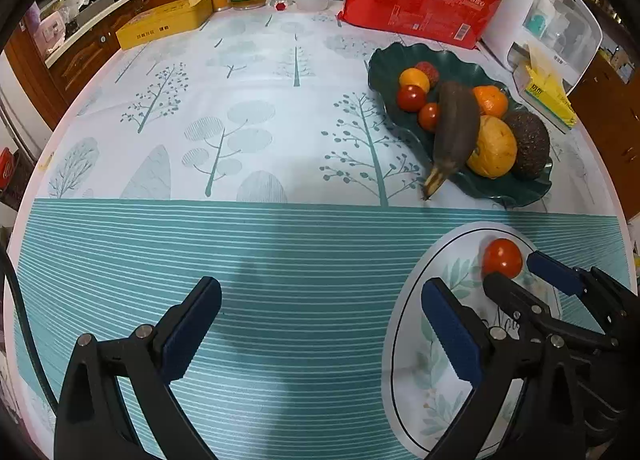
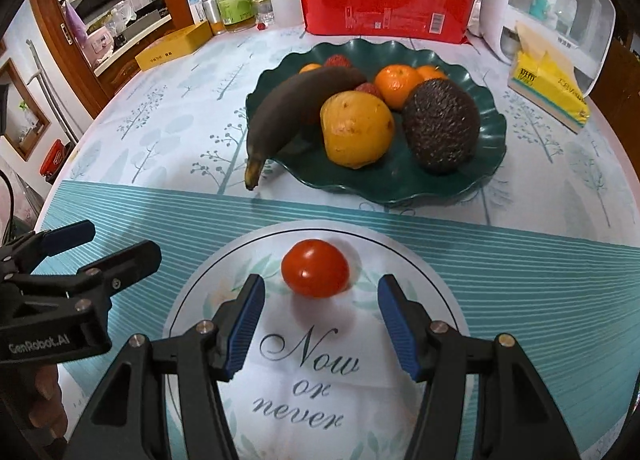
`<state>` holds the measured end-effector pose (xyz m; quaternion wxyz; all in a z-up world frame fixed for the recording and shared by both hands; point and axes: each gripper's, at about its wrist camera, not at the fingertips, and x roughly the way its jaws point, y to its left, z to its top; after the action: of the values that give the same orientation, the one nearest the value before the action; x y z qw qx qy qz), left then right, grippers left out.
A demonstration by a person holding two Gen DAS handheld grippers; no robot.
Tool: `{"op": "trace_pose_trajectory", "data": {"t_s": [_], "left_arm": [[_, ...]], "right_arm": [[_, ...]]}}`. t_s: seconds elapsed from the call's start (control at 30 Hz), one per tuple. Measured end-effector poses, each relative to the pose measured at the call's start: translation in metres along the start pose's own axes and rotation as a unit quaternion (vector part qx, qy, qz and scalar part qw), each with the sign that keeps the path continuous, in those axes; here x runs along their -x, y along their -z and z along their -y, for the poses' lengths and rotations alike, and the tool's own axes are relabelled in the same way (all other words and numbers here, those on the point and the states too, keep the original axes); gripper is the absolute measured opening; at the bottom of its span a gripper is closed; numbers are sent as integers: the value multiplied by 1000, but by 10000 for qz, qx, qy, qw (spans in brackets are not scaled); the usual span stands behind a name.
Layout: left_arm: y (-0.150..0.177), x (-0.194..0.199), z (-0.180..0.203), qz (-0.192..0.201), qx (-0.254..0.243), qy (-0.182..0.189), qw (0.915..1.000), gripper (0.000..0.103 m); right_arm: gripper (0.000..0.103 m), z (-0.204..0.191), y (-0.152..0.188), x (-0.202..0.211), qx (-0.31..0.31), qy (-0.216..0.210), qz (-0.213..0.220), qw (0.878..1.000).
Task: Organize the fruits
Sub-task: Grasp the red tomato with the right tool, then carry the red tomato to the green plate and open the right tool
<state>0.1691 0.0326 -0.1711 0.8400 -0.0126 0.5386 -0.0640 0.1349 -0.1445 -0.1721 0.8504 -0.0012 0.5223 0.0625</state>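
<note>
Tomato (image 2: 315, 268) – on white plate (image 2: 420, 244), 12 o'clock of right gripper (image 2: 320, 324); jaws half-wide, not touching it. Left gripper (image 1: 320, 324) at plate's 9 – jaws wide, empty. Green dish (image 2: 480, 179) w/ banana (image 2: 288, 107), avocado (image 2: 440, 123), oranges – 12 o'clock beyond plate.

The left gripper (image 1: 320, 300) hangs with jaws wide apart over the striped tablecloth (image 1: 280, 260). To its right, the right gripper (image 1: 510, 272) brackets a tomato (image 1: 502, 258) on a white plate (image 1: 416, 300), pads apart from it. Behind, a green dish (image 1: 384, 67) carries fruit, a dark banana (image 1: 456, 127) overhanging its rim
</note>
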Motion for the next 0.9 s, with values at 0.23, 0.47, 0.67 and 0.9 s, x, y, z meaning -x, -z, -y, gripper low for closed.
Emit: {"op": "trace_pose_trajectory", "data": {"t_s": [0.23, 0.47, 0.67, 0.9], "left_arm": [[2, -6, 3, -55, -29, -7, 10000, 100], [7, -8, 5, -123, -56, 7, 9999, 100], [14, 0, 8, -169, -105, 56, 9998, 100], [7, 31, 19, -148, -326, 174, 9992, 100]], "right_arm": [[41, -1, -4, -13, 69, -38, -67, 9999], [36, -4, -1, -13, 148, 9, 15, 9999], [35, -5, 4, -8, 74, -82, -96, 9999], [35, -5, -1, 26, 55, -101, -74, 9999]]}}
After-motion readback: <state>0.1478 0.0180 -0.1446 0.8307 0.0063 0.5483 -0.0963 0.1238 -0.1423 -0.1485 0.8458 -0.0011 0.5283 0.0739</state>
